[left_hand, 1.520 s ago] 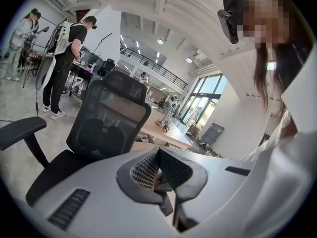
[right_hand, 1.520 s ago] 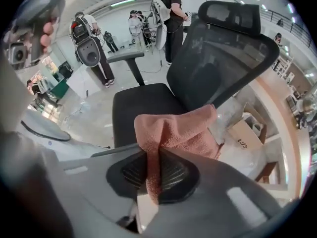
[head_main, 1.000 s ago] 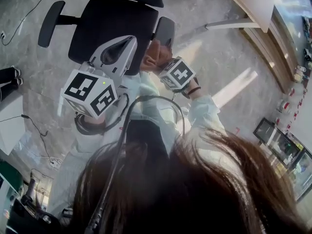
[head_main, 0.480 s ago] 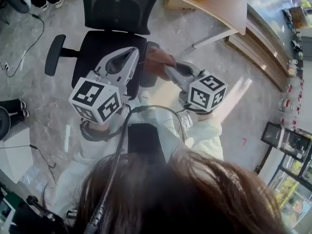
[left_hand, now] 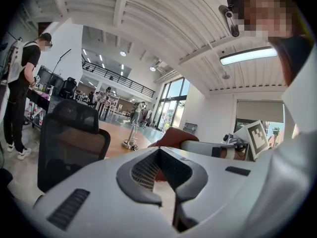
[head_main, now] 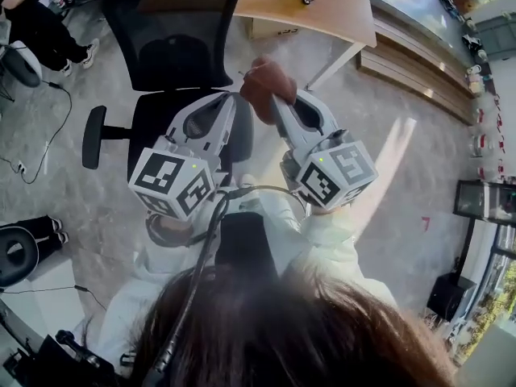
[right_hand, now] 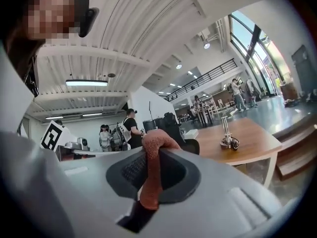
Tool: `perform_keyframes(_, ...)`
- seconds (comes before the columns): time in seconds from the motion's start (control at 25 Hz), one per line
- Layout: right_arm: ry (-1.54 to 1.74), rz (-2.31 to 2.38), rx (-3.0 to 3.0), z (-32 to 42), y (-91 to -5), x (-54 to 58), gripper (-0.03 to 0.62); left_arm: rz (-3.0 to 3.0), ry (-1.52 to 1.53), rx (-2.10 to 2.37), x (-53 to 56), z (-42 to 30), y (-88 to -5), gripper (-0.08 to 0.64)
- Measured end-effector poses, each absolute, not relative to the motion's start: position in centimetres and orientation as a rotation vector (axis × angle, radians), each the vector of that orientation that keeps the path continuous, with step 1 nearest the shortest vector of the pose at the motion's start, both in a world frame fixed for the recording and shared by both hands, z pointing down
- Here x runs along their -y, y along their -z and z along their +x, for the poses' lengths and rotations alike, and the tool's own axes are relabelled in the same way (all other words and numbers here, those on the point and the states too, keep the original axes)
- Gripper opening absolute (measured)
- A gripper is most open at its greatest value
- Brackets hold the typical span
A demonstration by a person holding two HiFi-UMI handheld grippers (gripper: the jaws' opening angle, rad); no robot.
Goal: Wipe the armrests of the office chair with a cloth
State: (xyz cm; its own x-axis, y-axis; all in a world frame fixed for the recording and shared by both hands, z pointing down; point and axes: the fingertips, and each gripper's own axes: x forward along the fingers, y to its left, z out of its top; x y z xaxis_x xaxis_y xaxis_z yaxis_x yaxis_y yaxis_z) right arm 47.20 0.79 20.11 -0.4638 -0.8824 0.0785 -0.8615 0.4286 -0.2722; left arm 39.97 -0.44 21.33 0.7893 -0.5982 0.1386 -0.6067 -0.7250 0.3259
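Rust-coloured cloth (head_main: 266, 85) is clamped in right tool (head_main: 277, 103) — likely readied for armrest (head_main: 94, 137); left tool (head_main: 230, 101) closed, empty.

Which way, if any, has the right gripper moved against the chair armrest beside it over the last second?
Yes: the right gripper, shut on the cloth, has moved from the armrest's near end toward its backrest end.

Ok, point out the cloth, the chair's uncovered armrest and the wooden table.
cloth (head_main: 266, 83), head view, middle of the bunched-up part.
armrest (head_main: 94, 137), head view, middle of its black pad.
table (head_main: 322, 10), head view, bare part of the wooden top.
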Motion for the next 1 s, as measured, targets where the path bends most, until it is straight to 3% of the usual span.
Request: perform_keyframes(1.0, 0.392, -1.560, -2.615, 47.0, -19.8, -1.3, 0.023, 2.607, -0.036, 0.940, 0.4, 39.4, -22.1, 0.002)
